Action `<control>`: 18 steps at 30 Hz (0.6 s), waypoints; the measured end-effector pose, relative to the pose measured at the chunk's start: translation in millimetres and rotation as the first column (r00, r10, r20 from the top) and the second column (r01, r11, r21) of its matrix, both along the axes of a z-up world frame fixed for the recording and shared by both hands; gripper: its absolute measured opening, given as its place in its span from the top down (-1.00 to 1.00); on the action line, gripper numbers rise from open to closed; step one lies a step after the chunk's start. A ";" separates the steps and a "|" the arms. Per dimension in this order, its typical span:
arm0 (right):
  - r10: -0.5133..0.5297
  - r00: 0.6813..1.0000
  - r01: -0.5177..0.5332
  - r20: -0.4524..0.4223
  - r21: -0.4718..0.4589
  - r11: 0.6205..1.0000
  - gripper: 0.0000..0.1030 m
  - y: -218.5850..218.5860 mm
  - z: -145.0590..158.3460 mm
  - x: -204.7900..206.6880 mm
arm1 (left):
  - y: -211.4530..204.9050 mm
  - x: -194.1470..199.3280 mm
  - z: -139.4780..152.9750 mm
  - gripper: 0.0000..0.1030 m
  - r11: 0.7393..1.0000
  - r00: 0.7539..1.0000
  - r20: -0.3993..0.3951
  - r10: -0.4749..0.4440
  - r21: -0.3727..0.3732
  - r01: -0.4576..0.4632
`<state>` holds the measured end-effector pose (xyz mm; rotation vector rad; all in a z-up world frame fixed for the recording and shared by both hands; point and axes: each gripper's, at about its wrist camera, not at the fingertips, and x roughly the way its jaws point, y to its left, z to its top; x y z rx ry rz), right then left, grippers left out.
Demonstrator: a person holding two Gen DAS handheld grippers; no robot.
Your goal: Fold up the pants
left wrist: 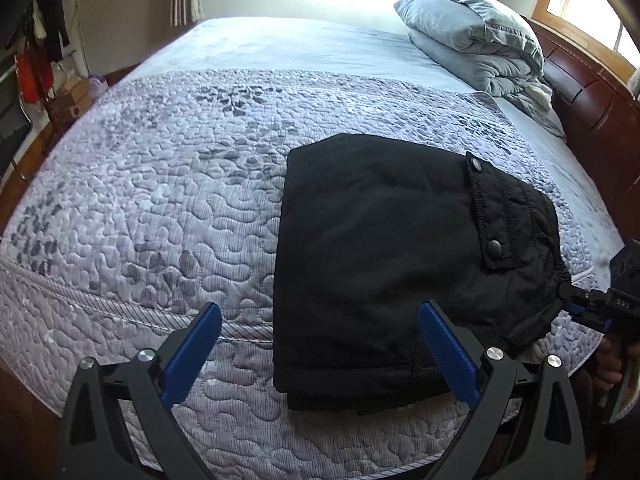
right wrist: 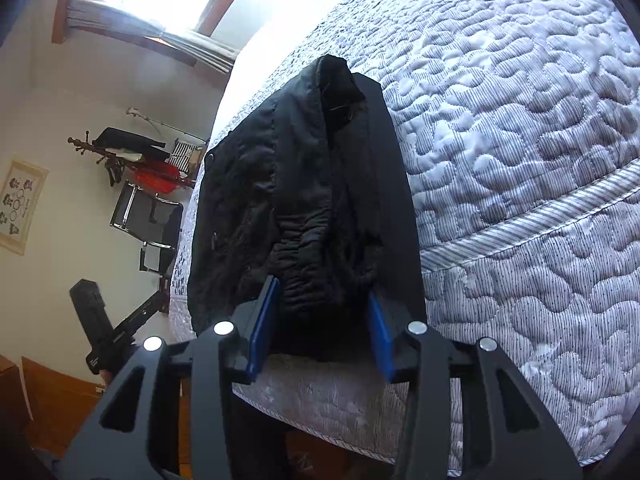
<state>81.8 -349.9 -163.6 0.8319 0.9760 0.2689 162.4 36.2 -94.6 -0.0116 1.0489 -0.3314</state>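
Black pants (left wrist: 380,256) lie folded into a thick rectangular stack near the front edge of the quilted bed (left wrist: 168,184). A pocket flap with two snap buttons (left wrist: 495,245) faces up on the stack's right side. My left gripper (left wrist: 320,352) is open and empty, hovering over the stack's near left corner. My right gripper (right wrist: 324,328) is open, its blue pads (right wrist: 264,328) on either side of the bunched waistband end of the pants (right wrist: 304,208). It also shows at the stack's right edge in the left wrist view (left wrist: 580,304).
Grey pillows and a folded blanket (left wrist: 476,40) lie at the head of the bed by a dark wooden headboard (left wrist: 592,92). A coat rack with clothes (right wrist: 136,156) and a black chair (right wrist: 148,220) stand beyond the bed's far side. Wooden floor (right wrist: 60,408) lies below the bed edge.
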 end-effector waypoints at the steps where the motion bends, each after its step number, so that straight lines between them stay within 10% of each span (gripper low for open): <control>1: 0.002 1.000 -0.002 0.003 0.001 1.000 0.16 1.7 0.4 -0.3 | 6.2 5.1 -3.8 -0.93 0.999 0.999 -0.039 -0.001 -0.035 0.000; 18: 0.016 1.000 -0.016 0.006 0.049 0.999 0.08 -6.7 -2.6 -1.7 | 51.1 67.0 -78.5 -0.92 0.921 0.891 -0.448 -0.076 -0.373 -0.109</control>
